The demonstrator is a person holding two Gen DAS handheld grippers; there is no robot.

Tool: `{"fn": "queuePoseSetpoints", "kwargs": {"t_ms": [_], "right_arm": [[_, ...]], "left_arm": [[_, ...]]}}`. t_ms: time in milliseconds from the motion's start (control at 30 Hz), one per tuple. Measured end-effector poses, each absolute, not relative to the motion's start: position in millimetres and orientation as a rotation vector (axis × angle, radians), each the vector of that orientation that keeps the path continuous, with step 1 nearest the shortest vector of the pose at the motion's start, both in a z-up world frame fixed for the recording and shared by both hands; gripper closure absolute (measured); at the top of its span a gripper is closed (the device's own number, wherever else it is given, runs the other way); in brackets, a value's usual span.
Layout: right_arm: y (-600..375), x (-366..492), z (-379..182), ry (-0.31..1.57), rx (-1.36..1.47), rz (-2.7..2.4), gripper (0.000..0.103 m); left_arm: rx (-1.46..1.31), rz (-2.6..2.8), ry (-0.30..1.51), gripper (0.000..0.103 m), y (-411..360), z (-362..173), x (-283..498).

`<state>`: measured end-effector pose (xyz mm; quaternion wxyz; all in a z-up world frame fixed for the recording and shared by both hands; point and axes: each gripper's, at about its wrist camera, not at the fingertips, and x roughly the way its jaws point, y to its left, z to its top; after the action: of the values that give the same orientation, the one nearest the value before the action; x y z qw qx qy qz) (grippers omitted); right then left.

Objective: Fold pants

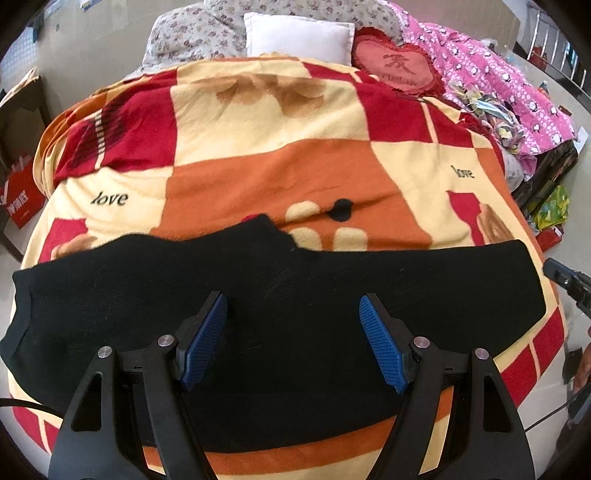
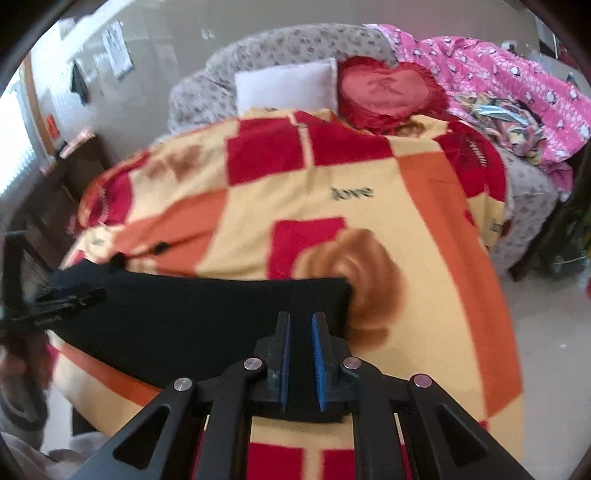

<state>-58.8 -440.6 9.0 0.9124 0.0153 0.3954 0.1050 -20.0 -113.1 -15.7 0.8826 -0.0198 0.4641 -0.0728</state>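
The checkered blanket lay bare and flat beyond the black pants; a white pillow, heart cushion and pink quilt crowded its far end.

Pants hem behind gripper frame

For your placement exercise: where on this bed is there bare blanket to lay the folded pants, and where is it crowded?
Free: the checked blanket between the black pants and the white pillow. Crowded: the head end with the heart cushion, and the pink bedding heaped along the right edge.
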Motion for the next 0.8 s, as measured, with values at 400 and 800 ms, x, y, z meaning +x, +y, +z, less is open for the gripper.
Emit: {"fn": "queuePoseSetpoints", "kwargs": {"t_ms": [400, 800], "right_arm": [[-422.4, -39.9, -31.5, 0.884, -0.053, 0.132, 0.074], [-432.5, -50.8, -16.4, 0.863, -0.039, 0.132, 0.069]], "left_arm": [[0.073, -0.141, 0.963, 0.028, -144.0, -31.5, -13.6], [0.073, -0.205, 0.917, 0.028, -162.6, -9.2, -16.4]]}}
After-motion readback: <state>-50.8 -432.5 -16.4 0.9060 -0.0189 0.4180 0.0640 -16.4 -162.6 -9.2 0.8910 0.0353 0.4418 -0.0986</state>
